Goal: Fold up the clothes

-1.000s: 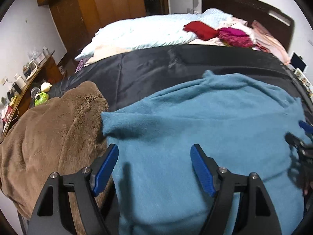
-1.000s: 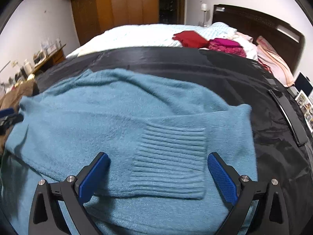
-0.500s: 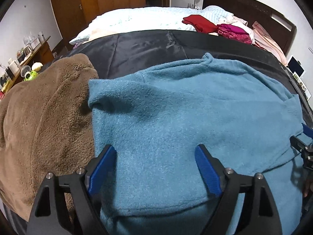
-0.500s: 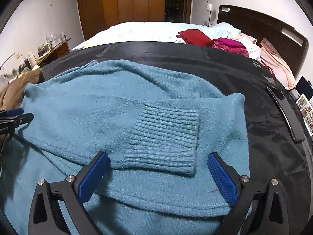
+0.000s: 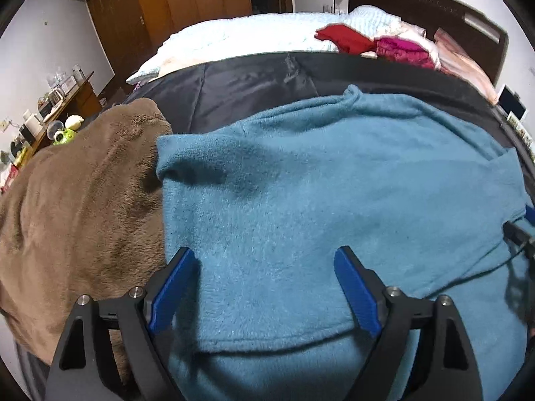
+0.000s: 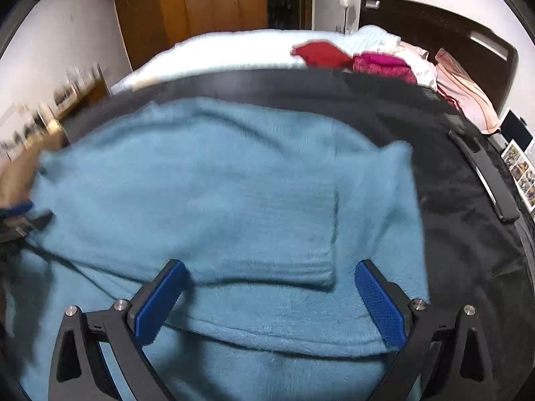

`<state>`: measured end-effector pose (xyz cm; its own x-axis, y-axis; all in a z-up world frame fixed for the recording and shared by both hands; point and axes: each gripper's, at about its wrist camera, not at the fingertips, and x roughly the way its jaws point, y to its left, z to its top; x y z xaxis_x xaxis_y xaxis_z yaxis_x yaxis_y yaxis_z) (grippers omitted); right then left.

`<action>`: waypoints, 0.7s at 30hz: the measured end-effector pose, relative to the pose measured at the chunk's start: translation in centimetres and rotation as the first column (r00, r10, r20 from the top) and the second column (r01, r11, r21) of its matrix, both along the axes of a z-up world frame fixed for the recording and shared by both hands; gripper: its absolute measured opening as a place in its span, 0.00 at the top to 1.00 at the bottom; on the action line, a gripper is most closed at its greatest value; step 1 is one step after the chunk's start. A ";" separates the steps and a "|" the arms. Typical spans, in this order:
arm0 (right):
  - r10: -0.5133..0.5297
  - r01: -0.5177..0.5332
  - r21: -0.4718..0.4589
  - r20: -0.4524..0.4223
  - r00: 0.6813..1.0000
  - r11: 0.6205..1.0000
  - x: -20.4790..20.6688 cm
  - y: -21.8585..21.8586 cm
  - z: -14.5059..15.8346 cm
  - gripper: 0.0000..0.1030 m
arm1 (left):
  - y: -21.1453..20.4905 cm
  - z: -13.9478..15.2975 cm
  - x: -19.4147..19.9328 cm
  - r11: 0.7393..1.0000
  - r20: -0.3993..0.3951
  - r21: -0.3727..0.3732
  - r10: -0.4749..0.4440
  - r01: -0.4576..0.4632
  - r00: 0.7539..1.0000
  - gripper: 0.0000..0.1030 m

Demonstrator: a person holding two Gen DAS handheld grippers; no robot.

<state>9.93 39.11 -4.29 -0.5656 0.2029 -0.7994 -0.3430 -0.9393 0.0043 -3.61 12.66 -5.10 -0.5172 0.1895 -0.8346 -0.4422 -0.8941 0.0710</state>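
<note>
**Blue sweater spread flat, both tongs off it**

On the black sheet (image 5: 240, 83) covering the bed lies the blue sweater (image 5: 301, 183), one ribbed cuff (image 6: 284, 234) folded across it, a brown blanket (image 5: 83, 193) just beside. The left gripper (image 5: 264, 287) is opening wider over the fabric, pinching nothing; the right gripper (image 6: 267, 297) stands spread, empty too.

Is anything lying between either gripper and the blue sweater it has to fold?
Nothing visible. The left gripper, its jaws opening, hangs directly over the blue sweater with only fabric below. The right gripper is open over the folded-in ribbed cuff. The brown fleece blanket lies beside the sweater's edge, not across it.
</note>
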 end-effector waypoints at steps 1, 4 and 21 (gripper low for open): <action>-0.002 0.002 -0.002 0.002 1.000 1.000 -0.1 0.1 0.0 0.00 | -0.1 -0.1 -0.1 1.000 -0.001 0.013 0.005 -0.005 1.000 0.11; -0.004 0.004 0.003 0.001 1.000 1.000 -0.5 0.3 -0.1 0.00 | -0.2 -0.5 -0.9 0.999 0.015 0.045 0.023 -0.024 1.000 0.07; -0.025 0.025 0.018 0.011 1.000 1.000 -2.7 1.6 -0.3 0.00 | 1.3 -1.2 -2.7 0.998 -0.023 0.063 0.024 -0.022 0.999 0.00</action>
